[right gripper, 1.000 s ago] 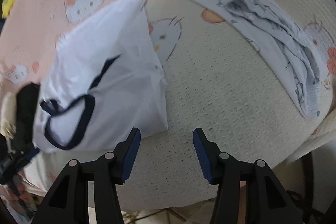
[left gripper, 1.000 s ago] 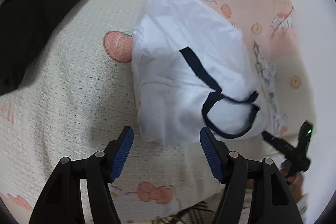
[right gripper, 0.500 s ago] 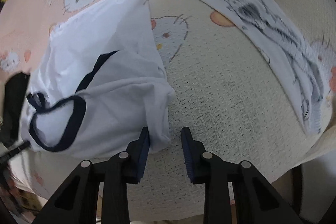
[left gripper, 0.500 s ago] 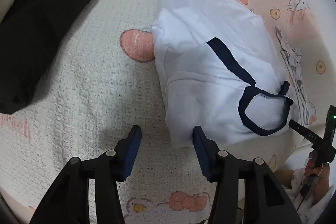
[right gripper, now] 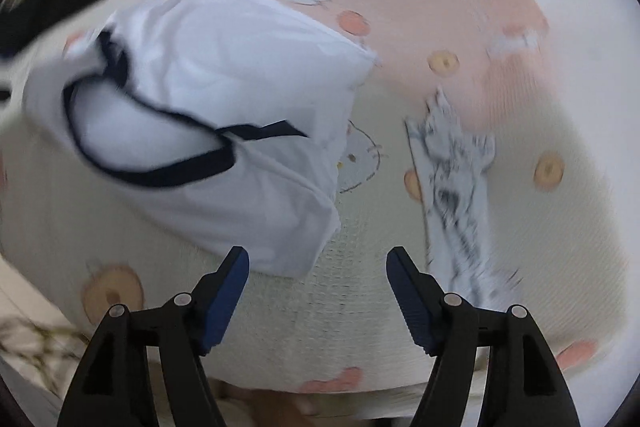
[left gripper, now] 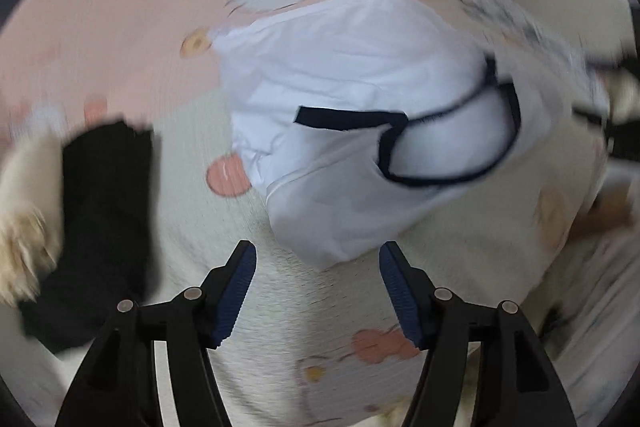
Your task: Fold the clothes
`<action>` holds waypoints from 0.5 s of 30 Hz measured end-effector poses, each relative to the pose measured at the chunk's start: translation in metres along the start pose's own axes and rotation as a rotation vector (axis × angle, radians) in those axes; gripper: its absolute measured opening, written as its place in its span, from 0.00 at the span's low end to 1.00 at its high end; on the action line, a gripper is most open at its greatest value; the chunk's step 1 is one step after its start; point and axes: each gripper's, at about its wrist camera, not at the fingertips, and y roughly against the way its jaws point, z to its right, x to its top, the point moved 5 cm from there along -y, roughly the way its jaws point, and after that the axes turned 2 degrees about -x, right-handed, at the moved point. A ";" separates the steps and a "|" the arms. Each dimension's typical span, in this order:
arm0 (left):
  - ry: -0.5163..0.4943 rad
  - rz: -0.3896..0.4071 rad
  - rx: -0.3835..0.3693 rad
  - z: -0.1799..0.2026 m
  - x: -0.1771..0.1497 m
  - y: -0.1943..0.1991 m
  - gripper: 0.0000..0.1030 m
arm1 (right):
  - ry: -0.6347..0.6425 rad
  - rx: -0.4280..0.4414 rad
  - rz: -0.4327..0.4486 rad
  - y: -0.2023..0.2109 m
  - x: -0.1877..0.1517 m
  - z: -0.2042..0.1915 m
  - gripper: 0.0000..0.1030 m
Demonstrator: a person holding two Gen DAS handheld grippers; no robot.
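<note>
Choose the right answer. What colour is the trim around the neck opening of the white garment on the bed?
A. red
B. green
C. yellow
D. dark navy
D. The white garment has a dark navy band running around its neck opening, and the same dark edge shows in the right wrist view.

Folded white navy-trimmed shirt (left gripper: 360,99) flat on cartoon-print bedspread (left gripper: 120,27)

place: home bedroom | evidence: cartoon-cat bedspread (right gripper: 460,11), clothes lying on it, white shirt (left gripper: 360,115)
</note>
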 end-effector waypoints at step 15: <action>-0.728 0.040 0.413 0.043 -0.032 -0.029 0.60 | 0.493 -0.214 0.049 -0.018 -0.017 -0.052 0.69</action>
